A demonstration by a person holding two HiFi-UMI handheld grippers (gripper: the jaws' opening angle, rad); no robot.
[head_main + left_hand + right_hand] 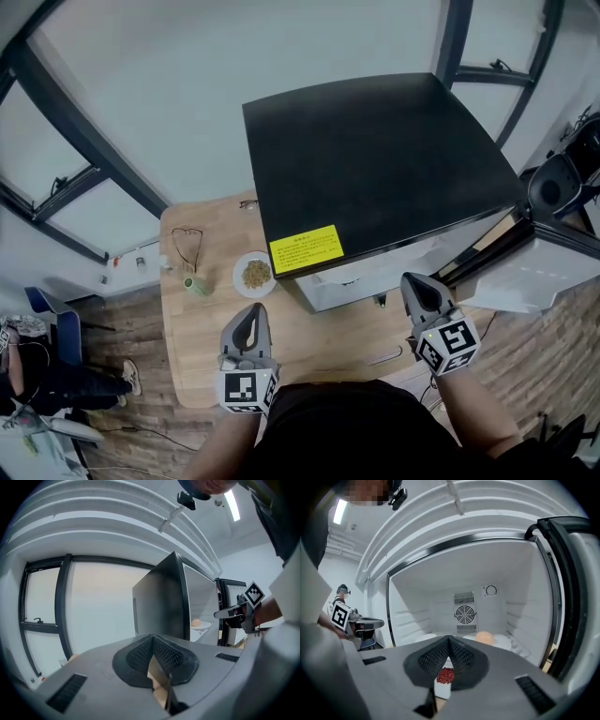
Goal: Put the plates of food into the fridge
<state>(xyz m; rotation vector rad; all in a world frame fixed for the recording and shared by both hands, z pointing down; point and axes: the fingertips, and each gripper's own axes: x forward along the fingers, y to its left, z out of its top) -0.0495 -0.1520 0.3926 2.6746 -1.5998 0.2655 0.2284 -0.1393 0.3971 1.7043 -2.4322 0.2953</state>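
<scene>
A black-topped mini fridge (375, 159) stands on the wooden table (206, 356) with its door (553, 262) swung open to the right. One white plate of brownish grain (255, 274) sits on the table left of the fridge. Inside the white fridge interior (464, 611) lie a plate with an orange bun (485, 637) and, lower down, a dish of red beans (445, 675). My right gripper (449, 639) is shut and empty, pointing into the open fridge (419, 286). My left gripper (253, 314) is shut with nothing in it, just short of the grain plate.
A pair of glasses (186, 246) and a small green object (195, 284) lie on the table beyond the plate. The fridge's dark side wall (164, 606) stands right of the left gripper. A person sits on the floor at far left (37, 375). Window frames run behind.
</scene>
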